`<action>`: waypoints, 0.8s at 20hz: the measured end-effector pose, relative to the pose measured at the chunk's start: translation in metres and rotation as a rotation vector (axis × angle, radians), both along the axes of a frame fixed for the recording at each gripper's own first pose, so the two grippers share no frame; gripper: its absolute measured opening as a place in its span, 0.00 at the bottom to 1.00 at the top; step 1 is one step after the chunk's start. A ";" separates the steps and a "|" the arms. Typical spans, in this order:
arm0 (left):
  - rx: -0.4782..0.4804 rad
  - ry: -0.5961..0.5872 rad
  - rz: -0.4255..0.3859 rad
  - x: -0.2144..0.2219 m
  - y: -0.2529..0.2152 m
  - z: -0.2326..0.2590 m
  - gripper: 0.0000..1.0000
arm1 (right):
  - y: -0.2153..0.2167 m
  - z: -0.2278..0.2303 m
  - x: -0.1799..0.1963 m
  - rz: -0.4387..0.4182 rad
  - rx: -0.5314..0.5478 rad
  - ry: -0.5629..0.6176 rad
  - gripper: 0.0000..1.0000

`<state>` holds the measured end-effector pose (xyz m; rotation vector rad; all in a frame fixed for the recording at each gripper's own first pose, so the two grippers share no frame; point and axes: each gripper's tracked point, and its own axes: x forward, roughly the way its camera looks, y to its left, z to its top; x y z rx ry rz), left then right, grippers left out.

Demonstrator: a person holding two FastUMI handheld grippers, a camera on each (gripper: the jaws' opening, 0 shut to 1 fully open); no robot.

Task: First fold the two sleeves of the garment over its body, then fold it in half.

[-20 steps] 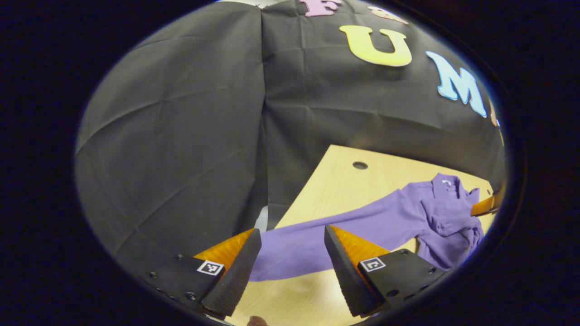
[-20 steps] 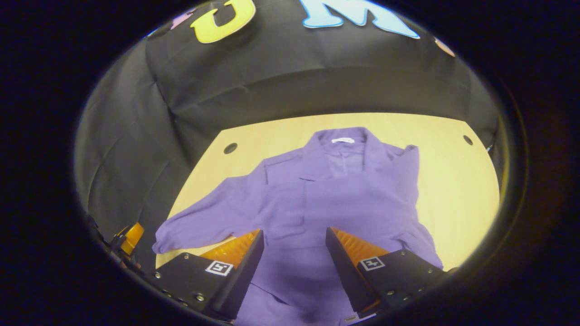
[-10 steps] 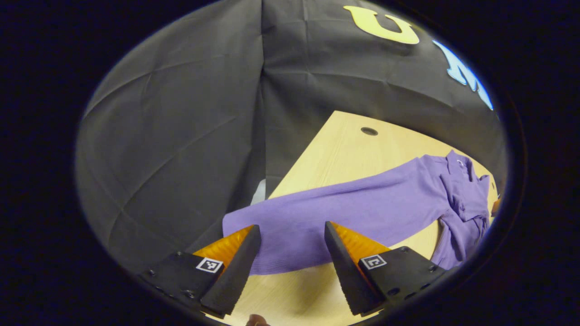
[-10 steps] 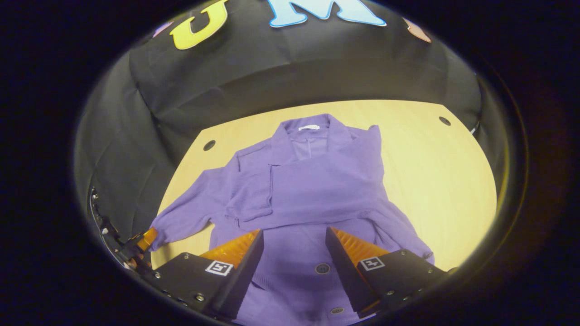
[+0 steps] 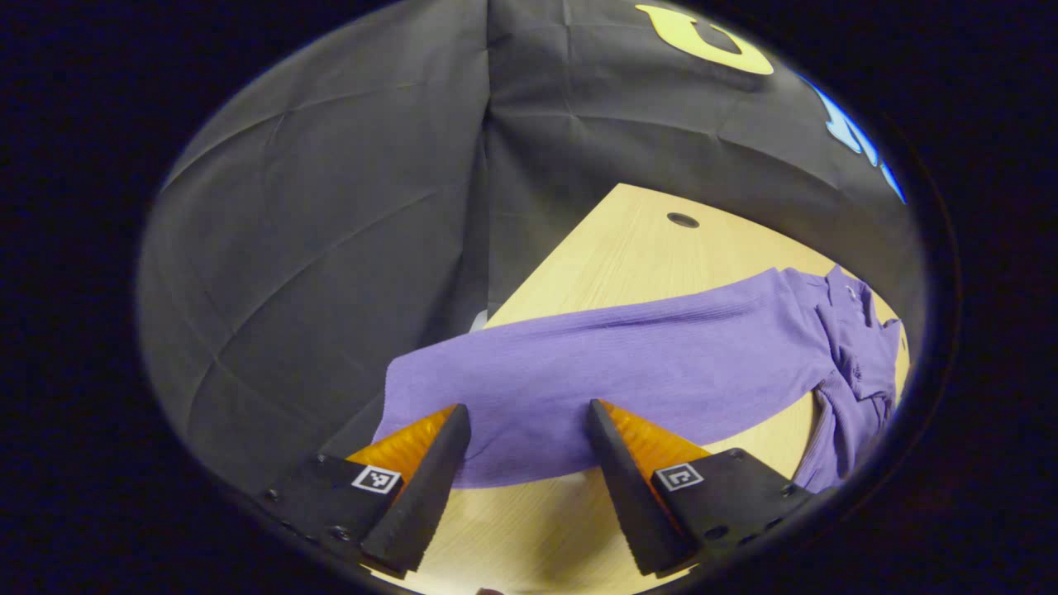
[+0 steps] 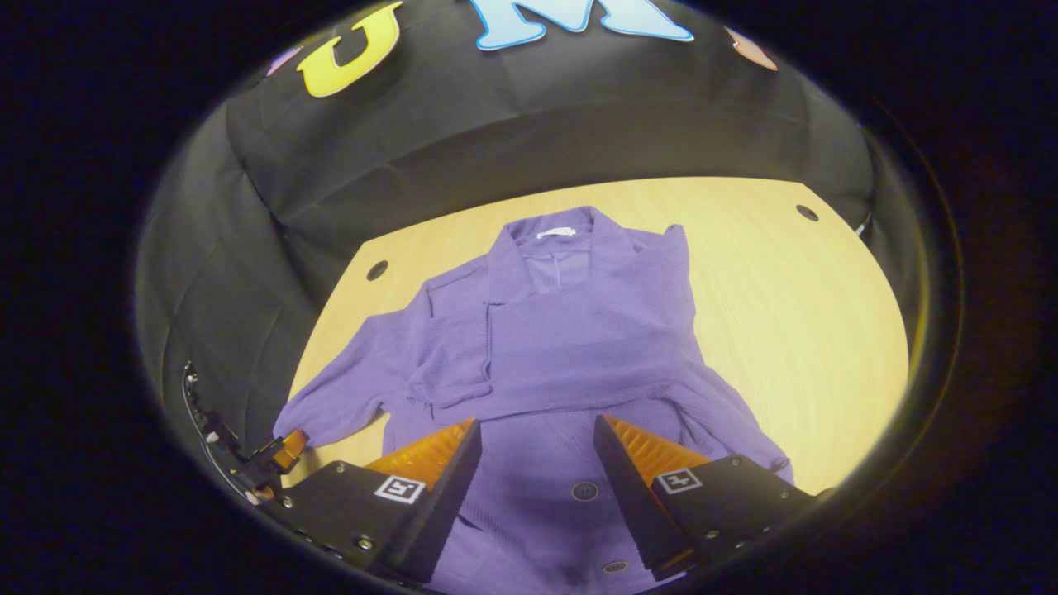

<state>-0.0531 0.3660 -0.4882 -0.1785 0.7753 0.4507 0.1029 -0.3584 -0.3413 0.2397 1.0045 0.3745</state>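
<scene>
We record a purple garment lying flat on the pale wooden worktop, collar toward the black cloth wall. One sleeve lies folded across its body; the other sleeve stretches outward, its cuff at the worktop edge. We find the left gripper over that cuff, jaws spread wide and holding nothing. We find the right gripper above the buttoned lower body, jaws likewise wide apart and empty. No containers entered. Round holes mark the worktop corners.
</scene>
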 end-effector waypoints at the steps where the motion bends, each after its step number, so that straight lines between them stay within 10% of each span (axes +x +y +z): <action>1: 0.003 0.002 -0.007 0.002 0.000 0.003 0.91 | 0.001 -0.001 0.000 0.002 0.000 0.004 0.86; 5: -0.018 -0.021 -0.060 0.014 -0.018 -0.001 0.72 | 0.002 -0.005 -0.001 0.017 0.003 0.016 0.86; 8: -0.031 -0.034 -0.044 0.023 -0.021 -0.002 0.12 | 0.002 -0.007 0.000 0.024 0.015 0.030 0.86; 16: 0.012 0.028 -0.040 0.033 -0.028 0.006 0.07 | -0.016 -0.005 0.006 0.009 0.032 0.031 0.86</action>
